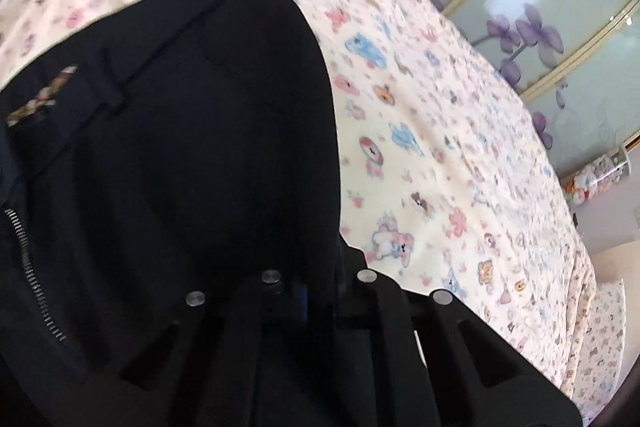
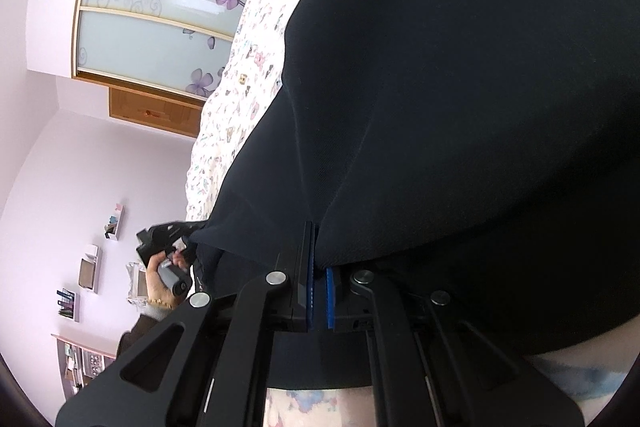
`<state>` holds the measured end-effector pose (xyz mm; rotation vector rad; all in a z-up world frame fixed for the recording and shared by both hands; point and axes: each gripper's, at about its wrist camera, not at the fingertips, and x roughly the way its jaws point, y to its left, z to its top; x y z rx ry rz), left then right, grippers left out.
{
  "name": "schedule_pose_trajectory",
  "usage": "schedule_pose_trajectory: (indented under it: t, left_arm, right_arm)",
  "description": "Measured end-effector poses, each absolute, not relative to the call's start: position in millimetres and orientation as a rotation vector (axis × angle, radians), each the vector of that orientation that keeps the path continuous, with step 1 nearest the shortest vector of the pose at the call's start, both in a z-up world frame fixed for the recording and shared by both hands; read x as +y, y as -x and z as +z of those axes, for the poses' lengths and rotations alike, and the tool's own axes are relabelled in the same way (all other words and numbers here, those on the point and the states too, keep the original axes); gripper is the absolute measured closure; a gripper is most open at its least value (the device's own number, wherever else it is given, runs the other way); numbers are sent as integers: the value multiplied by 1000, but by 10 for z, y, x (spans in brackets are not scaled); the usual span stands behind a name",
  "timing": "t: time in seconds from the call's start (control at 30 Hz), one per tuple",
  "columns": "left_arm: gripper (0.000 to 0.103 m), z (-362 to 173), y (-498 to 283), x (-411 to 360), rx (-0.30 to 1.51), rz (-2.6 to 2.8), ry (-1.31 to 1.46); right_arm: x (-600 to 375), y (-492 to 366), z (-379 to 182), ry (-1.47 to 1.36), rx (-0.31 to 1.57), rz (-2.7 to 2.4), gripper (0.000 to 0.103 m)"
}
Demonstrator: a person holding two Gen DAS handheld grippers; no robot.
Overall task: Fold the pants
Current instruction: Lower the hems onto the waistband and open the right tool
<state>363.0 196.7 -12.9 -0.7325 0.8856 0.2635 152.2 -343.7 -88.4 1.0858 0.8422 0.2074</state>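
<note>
Black pants (image 2: pixel 460 107) spread over patterned bed (image 1: pixel 440 147), filling frame centre. Both jaws clamped on pants fabric. Flowered wardrobe doors (image 2: pixel 160 7) upper left; wall shelves (image 2: pixel 90 267) lower left.

Bed (image 1: pixel 440 147) is covered by a cream sheet (image 1: pixel 400 207) printed with small pink, blue and brown animal figures. Black pants (image 1: pixel 180 127) are spread directly on the sheet, waistband and zipper side seen in the left wrist view. Sheet edge is draped over the bed's side at right.
</note>
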Motion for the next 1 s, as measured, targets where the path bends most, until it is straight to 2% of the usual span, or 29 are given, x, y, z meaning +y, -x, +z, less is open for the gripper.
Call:
schedule_pose_trajectory:
  t: [0.27,0.43,0.6,0.73,0.87,0.93,0.97,1.0]
  left_arm:
    - [97,380,-2722,2088,779,220,715]
    - [96,607,-1782,2111,694,229,615]
    - [95,366,-975,2212,672,315,626]
    - [95,-131,-816,2266,757,385,708]
    - [90,-266,-786,2121,707,432,630]
    - [78,-187,-720,2064,706,448,582]
    - [64,-117,-646,2012,692,471,557]
    - [45,-58,-591,1965,673,497,539]
  right_arm:
    - [-3595,-1343,-619,-1063,748,221,99]
    - [-3694,-1202,-395,-1043,671,229,99]
    - [-3730,-1074,-354,-1030,704,209,99]
    - [-3667,-946,-386,-963,776,147,99]
    - [-3667,-770,-503,-898,843,96,98]
    - [-3719,-682,-604,-921,903,94,92]
    - [-3759,-628,-621,-946,922,103,89]
    - [-3802,-556,-609,-960,926,119,85]
